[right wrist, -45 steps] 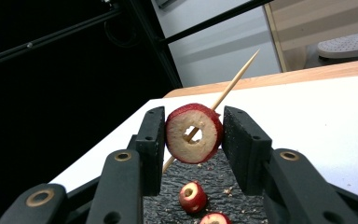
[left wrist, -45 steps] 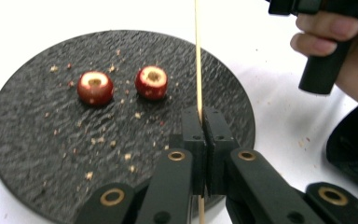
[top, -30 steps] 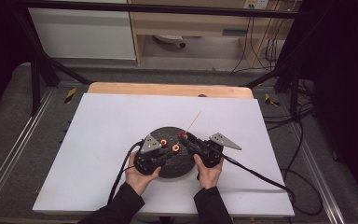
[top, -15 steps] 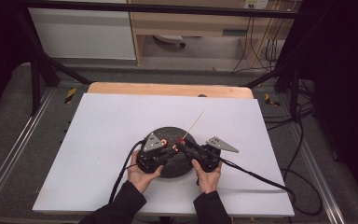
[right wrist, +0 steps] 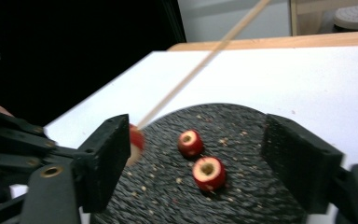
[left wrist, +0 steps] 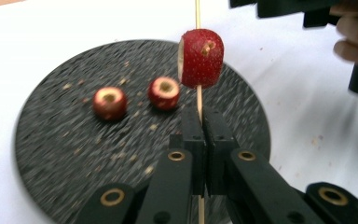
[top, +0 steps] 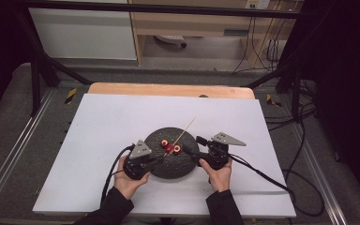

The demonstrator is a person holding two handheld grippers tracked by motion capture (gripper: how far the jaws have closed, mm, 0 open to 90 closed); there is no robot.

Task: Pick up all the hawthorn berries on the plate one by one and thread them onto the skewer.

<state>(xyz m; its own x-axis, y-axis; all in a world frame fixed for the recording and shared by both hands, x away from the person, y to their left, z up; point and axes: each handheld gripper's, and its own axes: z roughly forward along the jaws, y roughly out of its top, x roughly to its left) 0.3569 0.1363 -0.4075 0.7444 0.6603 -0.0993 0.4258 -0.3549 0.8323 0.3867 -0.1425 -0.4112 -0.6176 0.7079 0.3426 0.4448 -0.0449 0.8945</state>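
Left tongs (left wrist: 200,140) pinching skewer (left wrist: 197,95), over plate (left wrist: 51,154) centre

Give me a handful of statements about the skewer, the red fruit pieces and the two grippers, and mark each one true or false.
1. The left gripper is shut on the wooden skewer. True.
2. One red fruit piece is threaded on the skewer. True.
3. Four loose fruit pieces lie on the dark round plate. False: two lie there, one beside the other.
4. The right gripper clamps a fruit piece. False: its jaws have just been opening and stand apart, pressing on nothing.
5. The plate rests on a white board. True.
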